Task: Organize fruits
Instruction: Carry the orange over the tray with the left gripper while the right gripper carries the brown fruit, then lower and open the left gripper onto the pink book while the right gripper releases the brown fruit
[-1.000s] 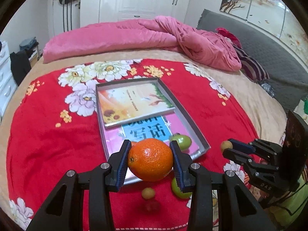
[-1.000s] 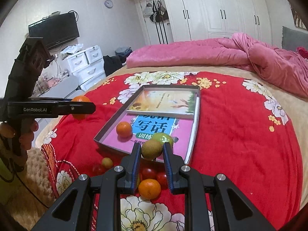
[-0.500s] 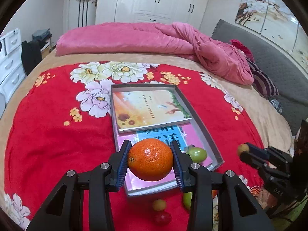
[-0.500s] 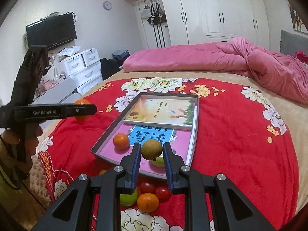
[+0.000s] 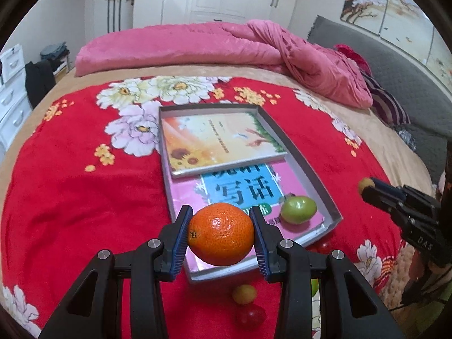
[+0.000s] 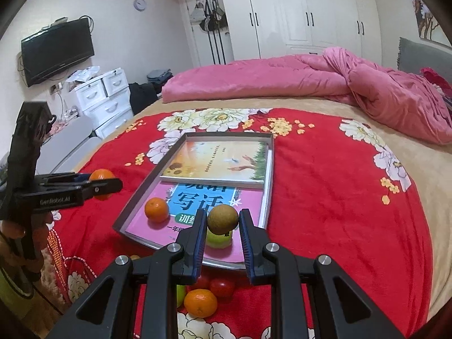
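Note:
My left gripper (image 5: pixel 221 217) is shut on a large orange (image 5: pixel 220 237), held over the near corner of the grey tray (image 5: pixel 312 175). A green fruit (image 5: pixel 299 209) lies in that tray on a pink book. In the right wrist view my right gripper (image 6: pixel 223 216) is shut on a small brown round fruit (image 6: pixel 222 219), above the tray's near edge (image 6: pixel 226 264) and the green fruit (image 6: pixel 219 239). A second orange (image 6: pixel 156 210) rests in the tray. Each gripper shows in the other's view: the right gripper (image 5: pixel 367 188) and the left gripper (image 6: pixel 106 185).
Two books fill the tray, a sunflower one (image 5: pixel 220 144) on the pink one (image 6: pixel 203 200). Loose fruit lies on the red flowered blanket (image 5: pixel 70 197) before the tray: a yellow one (image 5: pixel 244 293), tomatoes (image 6: pixel 222 286), an orange (image 6: pixel 200 302). A pink duvet (image 6: pixel 282 79) is piled at the far side.
My left gripper has sunk and come in over the tray's near corner with the orange. My right gripper has edged forward over the tray's near edge, still holding the brown fruit.

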A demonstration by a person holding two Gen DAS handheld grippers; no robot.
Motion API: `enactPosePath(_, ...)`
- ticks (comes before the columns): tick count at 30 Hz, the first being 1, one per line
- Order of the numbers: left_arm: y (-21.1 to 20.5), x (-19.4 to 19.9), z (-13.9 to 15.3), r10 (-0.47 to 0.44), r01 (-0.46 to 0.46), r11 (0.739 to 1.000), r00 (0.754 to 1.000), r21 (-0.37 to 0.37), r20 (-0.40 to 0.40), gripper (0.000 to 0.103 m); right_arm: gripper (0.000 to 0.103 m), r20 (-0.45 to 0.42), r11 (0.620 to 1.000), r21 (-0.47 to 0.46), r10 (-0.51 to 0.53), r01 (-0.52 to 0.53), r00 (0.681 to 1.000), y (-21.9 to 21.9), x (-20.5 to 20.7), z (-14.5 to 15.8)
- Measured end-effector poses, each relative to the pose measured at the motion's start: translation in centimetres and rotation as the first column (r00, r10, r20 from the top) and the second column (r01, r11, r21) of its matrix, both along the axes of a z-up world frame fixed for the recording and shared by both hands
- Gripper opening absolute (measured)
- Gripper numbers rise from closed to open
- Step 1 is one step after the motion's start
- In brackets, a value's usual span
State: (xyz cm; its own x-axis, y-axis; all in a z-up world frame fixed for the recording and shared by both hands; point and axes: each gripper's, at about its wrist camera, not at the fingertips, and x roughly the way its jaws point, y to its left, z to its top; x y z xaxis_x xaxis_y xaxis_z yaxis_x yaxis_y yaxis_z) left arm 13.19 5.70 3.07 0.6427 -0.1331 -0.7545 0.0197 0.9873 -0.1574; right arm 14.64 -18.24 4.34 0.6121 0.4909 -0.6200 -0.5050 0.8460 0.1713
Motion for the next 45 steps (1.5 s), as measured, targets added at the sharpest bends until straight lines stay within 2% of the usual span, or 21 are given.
enactPosePath(14, -3.6, 1.0, -1.9, -0.098, 0.098, 0.995, 0.995, -0.003, -0.014, 0.043, 0.024, -0.009, 0.999, -0.035, -0.002, 0.001, 1.0, 0.7, 0.1, -0.9)
enactPosePath(21, -4.9, 2.3, -3.7, -0.132, 0.132, 0.991, 0.99, -0.008, -0.052, 0.043, 0.024, -0.024, 0.998, -0.063, 0.012, -0.013, 1.0, 1.3, 0.2, -1.9)
enactPosePath(45, -5.8, 4.0, -6.6, -0.182, 0.185, 0.983, 0.976, 0.018, -0.116, 0.043, 0.024, -0.106, 0.992, -0.115, 0.039, -0.052, 0.994, 2.8, 1.0, -5.5)
